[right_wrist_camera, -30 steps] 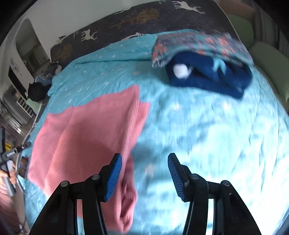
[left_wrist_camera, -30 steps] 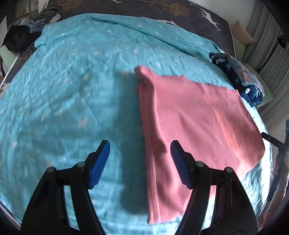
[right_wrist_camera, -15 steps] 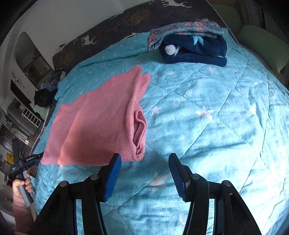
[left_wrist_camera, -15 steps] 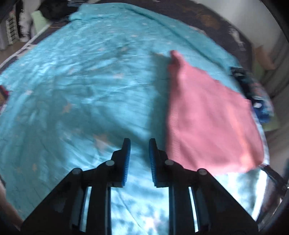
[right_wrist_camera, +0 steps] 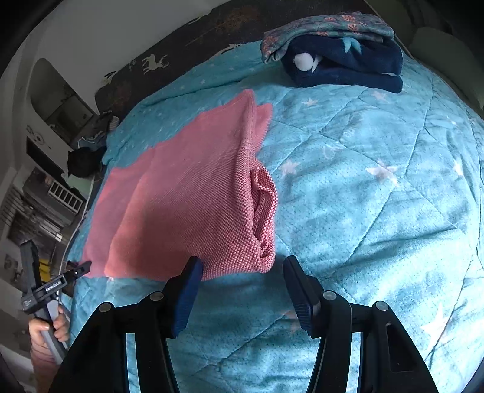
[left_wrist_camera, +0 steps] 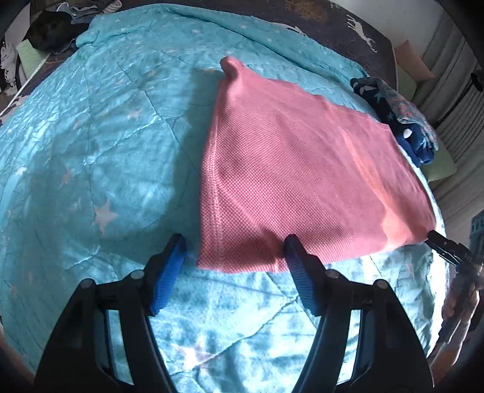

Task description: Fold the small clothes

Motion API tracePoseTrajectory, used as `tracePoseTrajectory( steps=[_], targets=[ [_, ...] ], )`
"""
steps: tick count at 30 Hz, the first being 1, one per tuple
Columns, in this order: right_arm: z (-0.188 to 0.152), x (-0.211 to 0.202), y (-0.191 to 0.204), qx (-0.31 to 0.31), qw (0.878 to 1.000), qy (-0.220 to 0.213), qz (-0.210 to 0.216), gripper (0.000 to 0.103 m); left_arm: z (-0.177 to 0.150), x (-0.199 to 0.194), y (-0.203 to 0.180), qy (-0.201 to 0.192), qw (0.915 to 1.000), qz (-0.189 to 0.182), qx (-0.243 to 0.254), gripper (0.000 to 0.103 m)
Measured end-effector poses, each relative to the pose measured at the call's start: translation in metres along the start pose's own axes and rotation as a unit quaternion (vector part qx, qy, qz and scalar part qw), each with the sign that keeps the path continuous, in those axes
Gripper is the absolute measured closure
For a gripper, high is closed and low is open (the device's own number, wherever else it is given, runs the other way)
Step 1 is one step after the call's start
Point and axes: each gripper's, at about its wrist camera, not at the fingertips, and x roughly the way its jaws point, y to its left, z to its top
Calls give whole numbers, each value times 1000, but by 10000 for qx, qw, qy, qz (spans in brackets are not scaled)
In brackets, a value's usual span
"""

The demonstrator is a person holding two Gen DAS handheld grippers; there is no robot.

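A pink knit garment [left_wrist_camera: 302, 169] lies folded flat on the turquoise star-print quilt [left_wrist_camera: 90, 136]. My left gripper [left_wrist_camera: 234, 245] hovers at its near left corner; its jaws are opening, the corner lies between the blue pads, and neither pad presses on it. In the right wrist view the garment [right_wrist_camera: 187, 199] shows a thick rolled fold along its right edge. My right gripper [right_wrist_camera: 242, 266] stands open just short of that near right corner, with quilt [right_wrist_camera: 378, 196] under it. The left gripper [right_wrist_camera: 51, 287] also shows at the bed's left edge, held by a hand [right_wrist_camera: 45, 329].
A stack of folded clothes [right_wrist_camera: 338, 57], navy under a floral piece, sits at the far right of the bed, also visible as the stack [left_wrist_camera: 402, 121]. A dark deer-print sheet [right_wrist_camera: 157, 63] lies beyond the quilt. Dark clothes [left_wrist_camera: 51, 27] are piled off the far left corner.
The left jaws were nearly shut half a second ago and now stand wide at the garment's near corner. Both grippers have come in closer to the garment's near edge.
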Motion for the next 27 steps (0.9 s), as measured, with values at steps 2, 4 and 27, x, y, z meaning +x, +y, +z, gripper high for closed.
tracePoseTrajectory(
  steps=[2,4,27],
  targets=[
    [2,-2,-5,123,9999,17,115,46,-1,1,4,-24,10000,-32,-84,36],
    [5,-2,-9,310,9992,-4,262,46,1,1,5,-96,9995,-35,-287,36],
    [-12,19,-9,1577,9680,171,1943,40,-12,10,35,436,9444,-2395,-2210,24]
  ],
)
